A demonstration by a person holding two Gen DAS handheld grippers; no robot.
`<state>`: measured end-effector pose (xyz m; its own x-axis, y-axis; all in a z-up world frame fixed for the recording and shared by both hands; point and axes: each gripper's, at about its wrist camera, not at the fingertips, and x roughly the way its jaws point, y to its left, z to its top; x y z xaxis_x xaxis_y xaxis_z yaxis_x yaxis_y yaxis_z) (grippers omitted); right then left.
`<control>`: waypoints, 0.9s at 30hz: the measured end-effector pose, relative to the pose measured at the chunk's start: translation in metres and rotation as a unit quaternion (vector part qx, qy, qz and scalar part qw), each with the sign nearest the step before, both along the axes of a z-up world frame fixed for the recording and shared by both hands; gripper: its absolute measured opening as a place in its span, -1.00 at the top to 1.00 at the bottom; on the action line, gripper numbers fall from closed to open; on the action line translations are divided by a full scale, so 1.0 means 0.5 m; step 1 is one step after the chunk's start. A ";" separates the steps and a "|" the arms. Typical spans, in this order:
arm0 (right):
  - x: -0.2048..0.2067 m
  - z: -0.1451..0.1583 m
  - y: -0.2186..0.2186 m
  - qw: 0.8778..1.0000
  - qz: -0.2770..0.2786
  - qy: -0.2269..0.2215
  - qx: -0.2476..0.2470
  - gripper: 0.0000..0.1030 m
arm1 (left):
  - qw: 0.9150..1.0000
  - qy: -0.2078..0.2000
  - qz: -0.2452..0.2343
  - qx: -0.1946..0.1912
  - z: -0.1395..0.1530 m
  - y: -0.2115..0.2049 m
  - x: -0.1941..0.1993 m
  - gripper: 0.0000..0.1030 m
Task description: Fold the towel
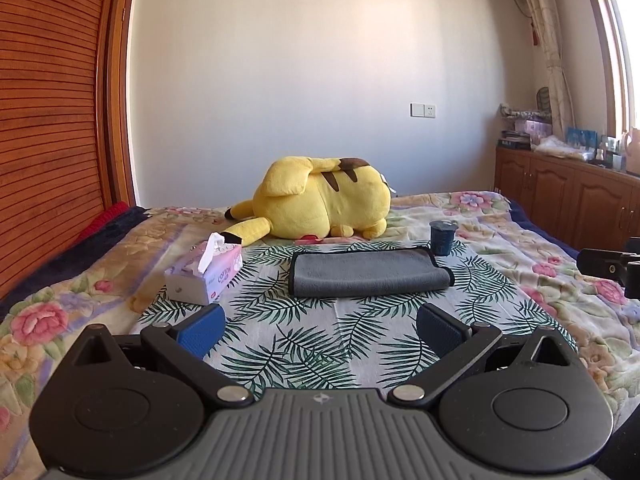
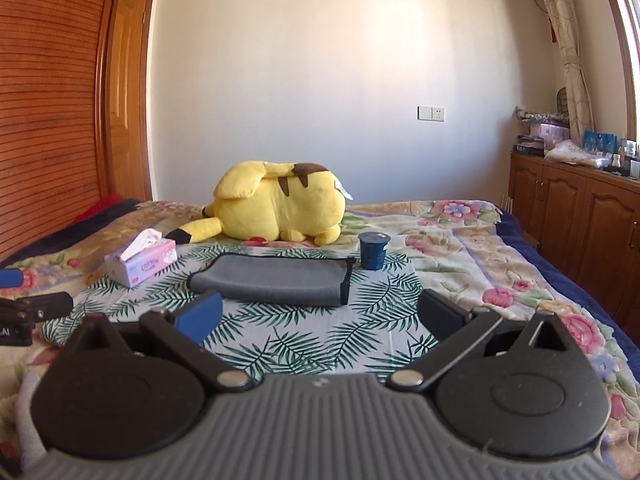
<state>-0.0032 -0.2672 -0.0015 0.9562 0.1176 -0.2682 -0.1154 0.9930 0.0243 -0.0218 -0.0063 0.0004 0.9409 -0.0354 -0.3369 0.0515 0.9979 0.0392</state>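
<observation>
Grey microfibre towel with black edging (image 1: 370, 274) lies folded at frame centre on the palm-print cloth. Left gripper (image 1: 320, 330) and right gripper (image 2: 318, 318) both spread wide, empty. Risk: dark blue cup (image 1: 442, 237) just beside the towel's corner may tip.

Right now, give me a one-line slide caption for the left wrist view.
Open left gripper faces a folded grey towel on the leaf-print cloth, tissue box left, dark cup behind.

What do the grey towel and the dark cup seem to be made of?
The towel looks like soft microfibre cloth: matte, fuzzy grey, with a dark stitched border. The cup seems to be smooth plastic with a foil-like lid, though that is uncertain.
</observation>
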 end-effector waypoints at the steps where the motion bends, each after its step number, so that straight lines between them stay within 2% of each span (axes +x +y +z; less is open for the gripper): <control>1: 0.000 0.000 -0.001 1.000 0.000 -0.001 0.000 -1.00 | 1.000 0.000 -0.001 0.000 -0.001 0.000 -0.001 -0.69; 8: 0.001 -0.001 -0.003 1.000 -0.005 -0.002 0.002 -1.00 | 1.000 -0.003 -0.005 0.011 -0.004 -0.006 -0.003 -0.69; 27: 0.002 -0.001 -0.002 1.000 -0.005 -0.002 0.001 -1.00 | 1.000 -0.003 -0.005 0.010 -0.003 -0.004 -0.004 -0.69</control>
<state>-0.0022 -0.2684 -0.0020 0.9584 0.1096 -0.2637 -0.1064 0.9940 0.0264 -0.0237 -0.0084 -0.0011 0.9423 -0.0384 -0.3327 0.0618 0.9963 0.0602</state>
